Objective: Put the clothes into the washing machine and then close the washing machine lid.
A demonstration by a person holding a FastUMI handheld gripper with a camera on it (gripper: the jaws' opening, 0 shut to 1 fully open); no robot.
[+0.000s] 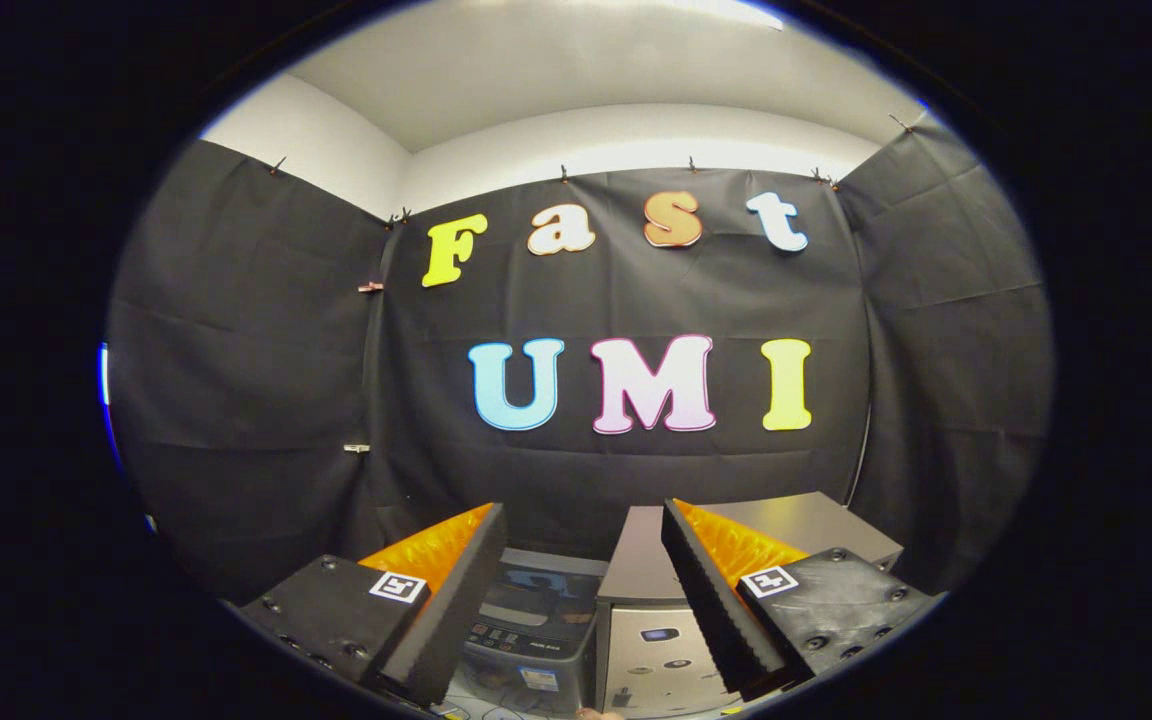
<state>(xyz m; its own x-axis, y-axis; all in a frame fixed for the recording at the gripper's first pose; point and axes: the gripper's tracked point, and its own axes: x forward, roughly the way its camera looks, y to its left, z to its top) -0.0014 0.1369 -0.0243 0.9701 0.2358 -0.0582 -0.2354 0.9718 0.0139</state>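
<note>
One gripper: a single two-finger gripper (581, 600) is seen held level in the booth, its jaws released and spread wide, with nothing grasped between them.
Fingers: two are counted; the left finger (451, 610) and the right finger (711, 600) are angled apart, and neither is touching anything.
Marker tags: two square tags are seen, one (397, 587) on the left finger mount and one (770, 581) on the right.
Washing machine: one small top-loading washing machine (531, 630) is framed low between the fingers and just beyond them; its dark top panel with a row of buttons is turned toward the camera.
Lid: whether the lid (536, 600) is up or down cannot be told with certainty from this angle.
Clothes: whether any are inside the drum cannot be told.
Cabinet: one grey, box-shaped cabinet (651, 640) is seen just beside the washing machine, on its right, partly covered by the right finger; its flat top (796, 525) runs back toward the cloth wall.
Booth walls: three black cloth panels (236, 400) are counted, one to the left, one straight ahead and one to the right, pinned along their upper edges by small clips.
Room: a white wall and pale ceiling (586, 90) are seen above the cloth.
</note>
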